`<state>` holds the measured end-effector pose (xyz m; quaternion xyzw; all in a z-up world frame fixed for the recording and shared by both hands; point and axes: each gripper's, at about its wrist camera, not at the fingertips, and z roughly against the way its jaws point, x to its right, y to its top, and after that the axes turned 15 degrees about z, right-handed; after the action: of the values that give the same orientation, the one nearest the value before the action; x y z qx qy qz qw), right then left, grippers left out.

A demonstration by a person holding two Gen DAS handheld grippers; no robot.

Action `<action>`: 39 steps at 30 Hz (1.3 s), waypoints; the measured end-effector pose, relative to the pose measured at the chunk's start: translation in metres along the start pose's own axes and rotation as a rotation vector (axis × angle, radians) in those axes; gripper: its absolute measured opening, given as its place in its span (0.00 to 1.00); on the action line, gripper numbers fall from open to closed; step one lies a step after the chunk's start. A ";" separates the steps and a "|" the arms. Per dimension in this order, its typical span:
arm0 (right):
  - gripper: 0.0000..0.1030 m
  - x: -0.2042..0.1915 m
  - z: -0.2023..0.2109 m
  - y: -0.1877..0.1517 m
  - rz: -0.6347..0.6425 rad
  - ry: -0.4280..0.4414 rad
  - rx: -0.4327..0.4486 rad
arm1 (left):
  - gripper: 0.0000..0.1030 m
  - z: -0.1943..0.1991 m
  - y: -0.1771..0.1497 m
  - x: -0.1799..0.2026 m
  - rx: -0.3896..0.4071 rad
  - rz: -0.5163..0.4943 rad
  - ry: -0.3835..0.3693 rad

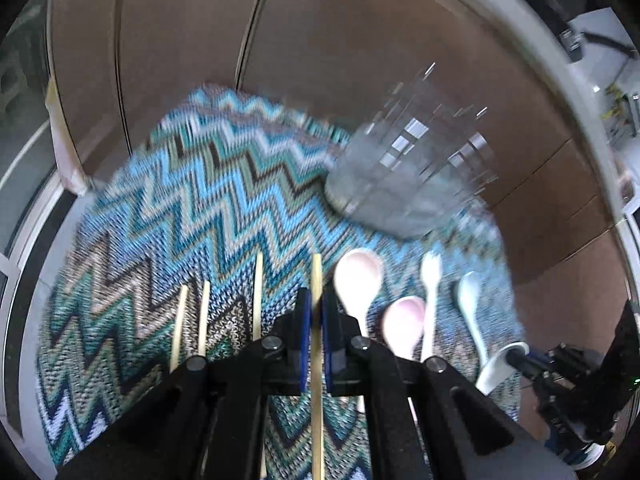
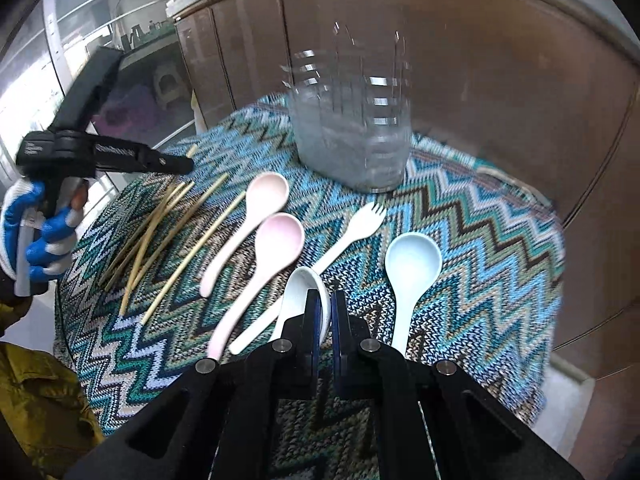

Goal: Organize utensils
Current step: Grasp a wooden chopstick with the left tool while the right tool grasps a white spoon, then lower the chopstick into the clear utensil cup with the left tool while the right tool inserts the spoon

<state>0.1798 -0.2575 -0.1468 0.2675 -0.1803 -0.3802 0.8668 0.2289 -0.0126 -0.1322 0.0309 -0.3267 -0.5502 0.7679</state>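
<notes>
Left gripper [image 1: 316, 312] clamping chopstick [image 1: 317, 280], right gripper [image 2: 325, 312] clamping white spoon [image 2: 298, 292]; clear holder [image 2: 352, 136] standing beyond both on mat; carrying each upright, lowering tips inside holder rim

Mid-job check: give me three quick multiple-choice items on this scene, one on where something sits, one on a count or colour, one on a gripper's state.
1. Where is the clear container?
A. at the mat's far edge
B. beside the chopsticks
C. on the floor

2. How many forks lie on the mat?
A. none
B. one
C. three

3. What is the left gripper doing?
A. open, holding nothing
B. shut on a chopstick
C. shut on a spoon

Answers: 1 A, it stands beyond every utensil; 2 B, only the white fork has tines; 3 B, the chopstick runs between its closed pads.
</notes>
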 end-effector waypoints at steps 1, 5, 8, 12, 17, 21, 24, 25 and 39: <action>0.05 -0.004 0.008 0.001 0.001 -0.016 0.012 | 0.04 0.017 -0.002 0.003 0.034 -0.006 -0.021; 0.05 -0.010 0.036 0.005 -0.002 -0.068 0.058 | 0.04 0.060 0.010 0.021 0.142 -0.034 -0.074; 0.05 -0.013 0.060 0.015 -0.003 -0.119 0.108 | 0.04 0.090 0.018 0.035 0.225 -0.059 -0.127; 0.05 -0.008 0.092 0.041 -0.007 -0.216 0.195 | 0.04 0.128 0.037 0.057 0.379 -0.078 -0.199; 0.05 0.011 0.117 0.079 -0.032 -0.329 0.332 | 0.04 0.151 0.069 0.084 0.550 -0.083 -0.277; 0.05 0.033 0.113 0.112 -0.070 -0.411 0.430 | 0.04 0.141 0.096 0.103 0.623 -0.045 -0.324; 0.05 0.043 0.101 0.130 -0.083 -0.461 0.469 | 0.04 0.120 0.116 0.114 0.678 -0.002 -0.336; 0.05 0.047 0.095 0.136 -0.089 -0.477 0.476 | 0.04 0.109 0.124 0.117 0.700 0.016 -0.333; 0.05 0.074 -0.030 0.145 -0.116 -0.563 0.386 | 0.05 -0.032 0.133 0.106 0.786 0.057 -0.130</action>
<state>0.3244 -0.2210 -0.0751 0.3210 -0.4655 -0.4467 0.6933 0.3746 -0.0621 -0.0533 0.2783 -0.5607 -0.3625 0.6904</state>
